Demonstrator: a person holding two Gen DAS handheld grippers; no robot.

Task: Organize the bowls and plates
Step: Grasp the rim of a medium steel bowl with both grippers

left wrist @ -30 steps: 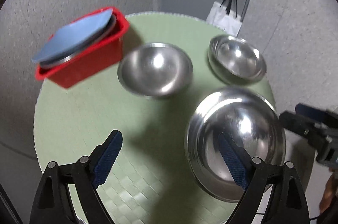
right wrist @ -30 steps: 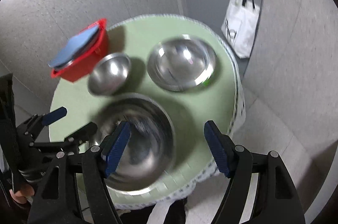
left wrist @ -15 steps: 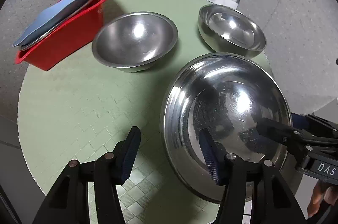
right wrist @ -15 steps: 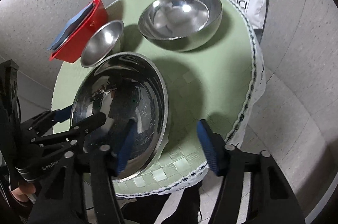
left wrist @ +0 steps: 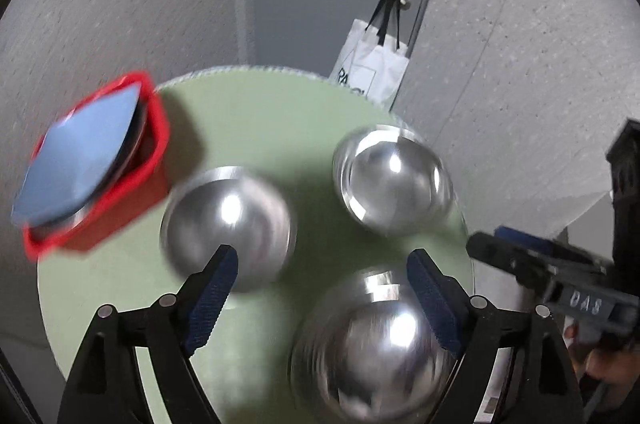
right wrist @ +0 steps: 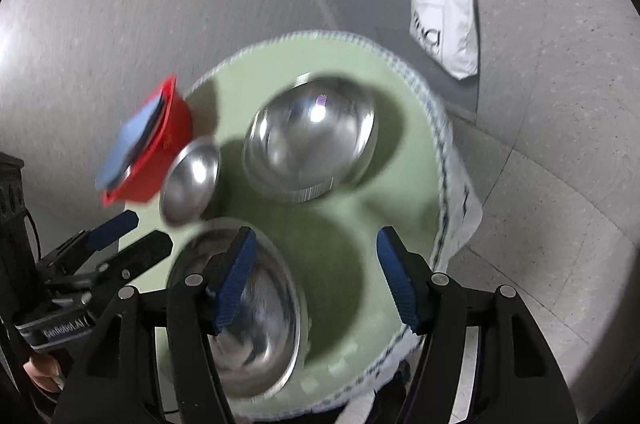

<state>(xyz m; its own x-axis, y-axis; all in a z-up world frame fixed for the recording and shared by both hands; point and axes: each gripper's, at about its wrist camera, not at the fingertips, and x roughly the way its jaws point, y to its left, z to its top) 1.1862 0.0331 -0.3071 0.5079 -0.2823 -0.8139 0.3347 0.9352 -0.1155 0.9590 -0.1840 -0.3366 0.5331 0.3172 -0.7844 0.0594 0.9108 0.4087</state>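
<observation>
1. The large bowl [left wrist: 372, 356] sits on the green surface [left wrist: 248, 112] at its near edge, below and between the two grippers. Half a second ago both grippers were low beside its rim; now both views show it from higher up and blurred, so the grippers have pulled back without lifting it.
2. The small bowl [left wrist: 228, 212] and the medium bowl [left wrist: 394, 180] lie apart from it and from each other, none nested. The red bin [left wrist: 120, 200] at the far left edge holds a blue plate [left wrist: 80, 160] leaning over what looks like a metal one.
3. I judge the stacking of bowls not yet begun; the retreat looks like a re-aim, not a finished step.
4. The left gripper [left wrist: 324, 292] hangs above the gap between the small and large bowls, jaws spread wide and empty.
5. The right gripper [right wrist: 316, 276] is raised over the right part of the large bowl [right wrist: 248, 308], tilted down toward the surface, jaws likewise parted and holding nothing. Each gripper shows at the edge of the other's view.
</observation>
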